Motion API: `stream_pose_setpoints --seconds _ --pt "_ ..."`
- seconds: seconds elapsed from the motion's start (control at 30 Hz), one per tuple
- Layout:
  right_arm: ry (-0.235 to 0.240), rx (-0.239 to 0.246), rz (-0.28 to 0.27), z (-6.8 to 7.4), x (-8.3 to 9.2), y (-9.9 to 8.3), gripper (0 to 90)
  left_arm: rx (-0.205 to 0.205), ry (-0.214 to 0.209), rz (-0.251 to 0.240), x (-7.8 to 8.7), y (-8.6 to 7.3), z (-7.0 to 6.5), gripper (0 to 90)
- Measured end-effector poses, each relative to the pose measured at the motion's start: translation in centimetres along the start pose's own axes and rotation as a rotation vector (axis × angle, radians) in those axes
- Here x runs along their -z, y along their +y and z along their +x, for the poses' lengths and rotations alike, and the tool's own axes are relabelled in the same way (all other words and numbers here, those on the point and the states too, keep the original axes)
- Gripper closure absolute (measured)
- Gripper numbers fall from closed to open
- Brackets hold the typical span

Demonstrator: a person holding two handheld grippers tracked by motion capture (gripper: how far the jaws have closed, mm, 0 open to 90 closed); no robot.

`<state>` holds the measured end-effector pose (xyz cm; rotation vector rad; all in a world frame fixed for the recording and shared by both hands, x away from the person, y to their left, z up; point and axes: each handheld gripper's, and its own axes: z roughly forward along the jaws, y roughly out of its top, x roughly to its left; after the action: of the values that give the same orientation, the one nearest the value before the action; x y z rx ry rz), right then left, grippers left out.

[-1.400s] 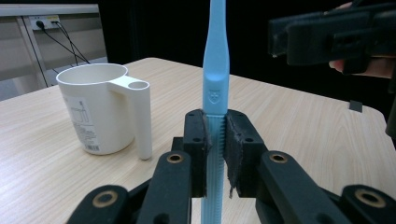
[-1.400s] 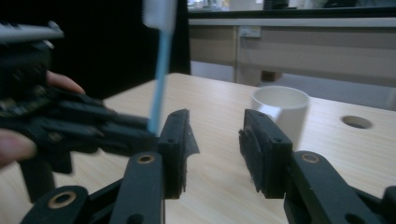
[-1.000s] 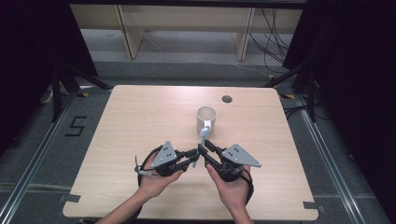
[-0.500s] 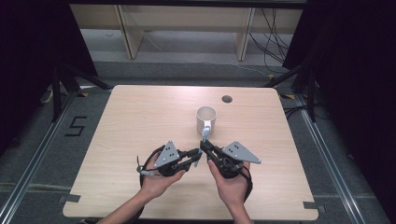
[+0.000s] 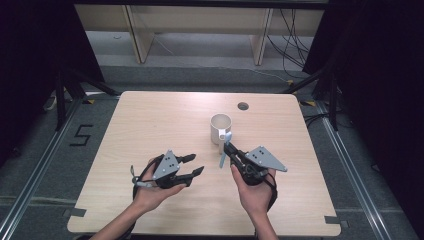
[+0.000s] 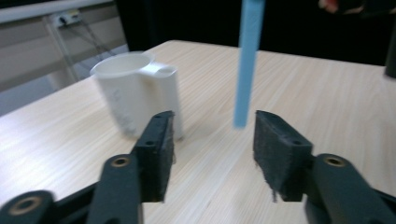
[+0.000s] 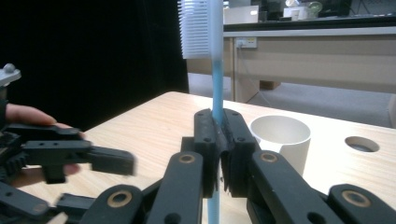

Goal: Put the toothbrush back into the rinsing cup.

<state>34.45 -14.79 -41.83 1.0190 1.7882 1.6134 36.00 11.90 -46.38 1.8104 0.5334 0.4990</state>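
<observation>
The right gripper (image 5: 231, 150) is clenched on a blue toothbrush (image 5: 223, 150), its two black jaws pressed tight against the handle near its middle. In the right gripper view the toothbrush (image 7: 215, 93) stands upright through the jaws, with the white bristle head at the top facing to the left and the handle's lower end passing down below them. From the high view the brush hangs just ahead of this gripper's tips, over the table (image 5: 150, 120).

A white mug (image 5: 220, 127) stands on the table just beyond the right gripper's tips, upright, with its handle turned toward the grippers. Its opening faces up; what shows of the inside looks bare and white, though the bottom cannot be seen. In the right gripper view the mug (image 7: 281, 140) sits just past the jaws, to their right.

The left gripper (image 5: 192, 165) is released, its jaws spread wide with nothing between them. In the left gripper view the toothbrush (image 6: 247, 60) handle hangs ahead of the gap, and the mug (image 6: 137, 95) stands beyond the left-hand jaw
</observation>
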Motion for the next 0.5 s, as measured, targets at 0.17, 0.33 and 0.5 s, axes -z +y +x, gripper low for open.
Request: stream_pose_setpoints --seconds 0.17,0.33,0.5 --pt "-0.021 -0.01 -0.002 -0.8 -0.1 0.2 86.2 0.02 0.078 0.024 1.8 -1.8 1.7 38.5" --pt "-0.027 -0.01 0.002 -1.2 -0.2 0.3 86.1 0.049 0.119 0.025 3.0 -3.2 2.7 36.1" --pt "-0.019 -0.005 -0.013 -1.4 -0.5 0.8 86.1 0.099 0.173 0.0 4.6 -4.8 3.5 35.9"
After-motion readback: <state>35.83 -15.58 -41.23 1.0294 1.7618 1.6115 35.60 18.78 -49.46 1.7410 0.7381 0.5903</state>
